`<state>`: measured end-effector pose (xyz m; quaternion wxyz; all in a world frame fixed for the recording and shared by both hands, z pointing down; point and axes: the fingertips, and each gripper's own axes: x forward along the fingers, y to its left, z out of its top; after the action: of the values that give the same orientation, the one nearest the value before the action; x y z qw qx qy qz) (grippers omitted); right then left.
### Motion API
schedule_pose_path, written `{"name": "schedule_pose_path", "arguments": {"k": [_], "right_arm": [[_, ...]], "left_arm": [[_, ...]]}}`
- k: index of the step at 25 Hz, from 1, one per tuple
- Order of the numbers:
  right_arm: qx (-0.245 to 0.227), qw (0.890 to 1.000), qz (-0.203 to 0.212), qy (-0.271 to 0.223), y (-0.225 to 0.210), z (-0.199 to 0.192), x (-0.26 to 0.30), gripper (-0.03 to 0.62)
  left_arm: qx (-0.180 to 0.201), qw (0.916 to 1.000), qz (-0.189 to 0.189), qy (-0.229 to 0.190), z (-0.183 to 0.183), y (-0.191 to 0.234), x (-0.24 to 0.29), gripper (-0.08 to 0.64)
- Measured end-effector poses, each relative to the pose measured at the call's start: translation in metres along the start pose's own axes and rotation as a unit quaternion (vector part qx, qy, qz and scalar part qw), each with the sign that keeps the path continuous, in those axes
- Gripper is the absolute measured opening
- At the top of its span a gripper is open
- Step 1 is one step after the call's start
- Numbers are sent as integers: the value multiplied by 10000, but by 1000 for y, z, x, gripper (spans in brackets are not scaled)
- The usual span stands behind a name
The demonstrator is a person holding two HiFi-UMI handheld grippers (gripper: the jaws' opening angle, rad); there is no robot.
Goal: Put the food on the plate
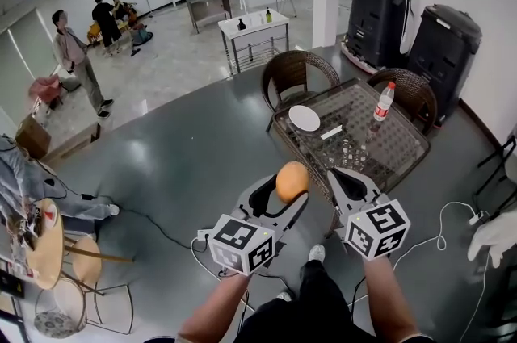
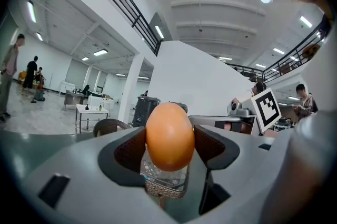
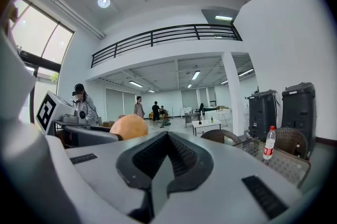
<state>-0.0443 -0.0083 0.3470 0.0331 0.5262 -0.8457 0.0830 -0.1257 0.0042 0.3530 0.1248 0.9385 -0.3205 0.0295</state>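
An orange egg-shaped food item (image 1: pixel 292 181) is clamped between the jaws of my left gripper (image 1: pixel 283 190); in the left gripper view the food (image 2: pixel 169 136) fills the gap between the dark pads. My right gripper (image 1: pixel 346 181) is shut with nothing in it, and its pads (image 3: pixel 181 157) meet in the right gripper view, where the food (image 3: pixel 129 126) shows off to the left. A white plate (image 1: pixel 304 118) lies at the left end of the glass table (image 1: pixel 396 148), ahead of both grippers. Both grippers hover in the air short of the table's near edge.
A plastic water bottle (image 1: pixel 382 104) stands on the table's right part, with a small white object (image 1: pixel 331 132) near the plate. Wicker chairs (image 1: pixel 295 73) ring the table. Two black bins (image 1: pixel 412 31) stand by the wall. People (image 1: pixel 77 59) stand far left.
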Motion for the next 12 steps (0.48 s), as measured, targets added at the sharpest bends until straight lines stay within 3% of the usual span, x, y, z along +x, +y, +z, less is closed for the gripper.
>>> {"name": "schedule_pose_path", "arguments": {"k": [12], "right_arm": [[62,9996,272,1,-131,11,87,5]], "left_arm": [[-98,9989,366,269,3,60,133,298]]}}
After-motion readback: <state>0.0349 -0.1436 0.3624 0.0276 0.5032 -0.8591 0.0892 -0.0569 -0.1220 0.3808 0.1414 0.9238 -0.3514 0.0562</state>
